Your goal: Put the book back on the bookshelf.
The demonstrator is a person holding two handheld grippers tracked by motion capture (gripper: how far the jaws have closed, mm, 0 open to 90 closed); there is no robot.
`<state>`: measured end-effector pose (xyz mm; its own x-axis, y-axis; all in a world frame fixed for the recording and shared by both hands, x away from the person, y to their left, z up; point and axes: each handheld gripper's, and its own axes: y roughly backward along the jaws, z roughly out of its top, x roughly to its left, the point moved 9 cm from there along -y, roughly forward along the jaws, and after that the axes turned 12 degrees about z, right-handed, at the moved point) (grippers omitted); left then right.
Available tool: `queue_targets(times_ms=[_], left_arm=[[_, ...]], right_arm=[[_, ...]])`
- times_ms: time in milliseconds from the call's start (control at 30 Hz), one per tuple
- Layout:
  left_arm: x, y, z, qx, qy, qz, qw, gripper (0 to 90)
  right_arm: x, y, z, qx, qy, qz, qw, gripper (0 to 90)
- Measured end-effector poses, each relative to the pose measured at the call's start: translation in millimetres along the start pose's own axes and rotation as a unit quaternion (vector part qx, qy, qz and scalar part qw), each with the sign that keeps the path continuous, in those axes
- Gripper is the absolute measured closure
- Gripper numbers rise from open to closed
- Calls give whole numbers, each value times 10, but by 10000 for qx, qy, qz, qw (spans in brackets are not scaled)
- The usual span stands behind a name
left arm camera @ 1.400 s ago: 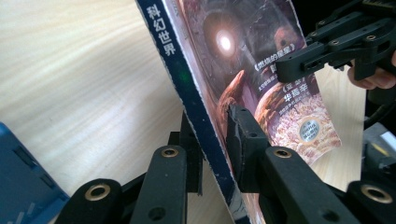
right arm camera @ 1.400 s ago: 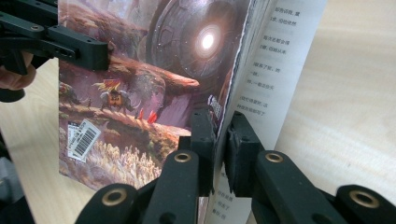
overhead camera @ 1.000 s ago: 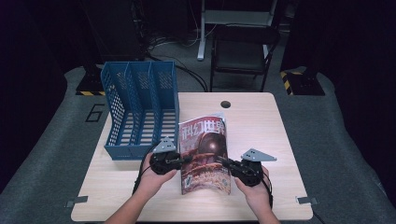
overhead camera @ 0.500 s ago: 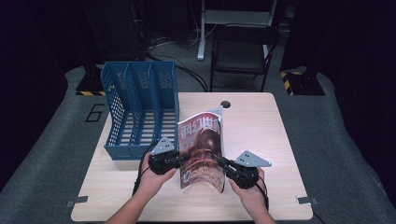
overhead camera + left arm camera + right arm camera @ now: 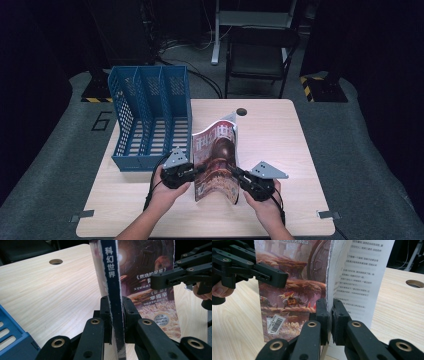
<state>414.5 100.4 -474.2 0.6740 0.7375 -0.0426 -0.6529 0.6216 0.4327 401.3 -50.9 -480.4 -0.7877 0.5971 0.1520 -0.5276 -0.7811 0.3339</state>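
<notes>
A wooden table [image 5: 280, 150] bears a blue file rack [image 5: 150, 117]; beside it a magazine [image 5: 216, 160] stands upright near the front edge, the left gripper [image 5: 116, 315] clamped on its spine, the right gripper [image 5: 330, 317] pinching its pages.

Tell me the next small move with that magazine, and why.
Probably lift the magazine and carry it toward the blue file rack. Left gripper clamps its spine, right gripper its page edge, so it stands upright beside the rack's open slots.
</notes>
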Motion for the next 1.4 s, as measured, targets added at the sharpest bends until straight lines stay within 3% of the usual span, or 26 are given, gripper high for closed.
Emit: queue_targets(times_ms=[300,367,500,633,733,800,833,900,933,1000,1200,1300,1400], left_arm=[[-2,44,-46,6,54,28,10000,823],[9,76,-69,101,-62,-6,9999,825],[-13,91,-76,93,-74,26,9999,829],[-41,122,-89,131,-65,-37,9999,833],[-86,170,-117,146,-122,-15,9998,834],[-104,187,-125,184,-188,-35,9996,833],[-128,208,-139,215,-308,-68,9993,833],[-138,221,-152,218,-302,-65,9993,832],[-156,226,-156,211,-203,-78,9995,831],[-147,238,-162,232,-294,-111,9992,827],[-167,259,-183,217,-262,-253,9991,802],[-160,262,-180,260,-26,-380,9989,785],[-164,265,-179,289,-26,-397,9988,775]], right_arm=[[31,57,-32,-61,-59,117,9999,851],[36,76,-41,-8,-20,117,9999,850],[40,100,-56,48,-52,135,9999,849],[28,114,-75,225,-174,108,9995,843],[-3,149,-117,306,-563,150,9978,827],[-4,155,-127,291,-658,157,9973,822],[2,192,-164,309,-724,192,9967,789],[6,222,-190,310,-790,171,9962,767],[2,230,-193,300,-802,177,9962,755],[7,244,-201,268,-894,235,9954,698],[15,246,-238,280,-746,290,9964,596],[-2,258,-254,168,-848,255,9959,521],[-19,259,-260,135,-879,279,9956,509]])
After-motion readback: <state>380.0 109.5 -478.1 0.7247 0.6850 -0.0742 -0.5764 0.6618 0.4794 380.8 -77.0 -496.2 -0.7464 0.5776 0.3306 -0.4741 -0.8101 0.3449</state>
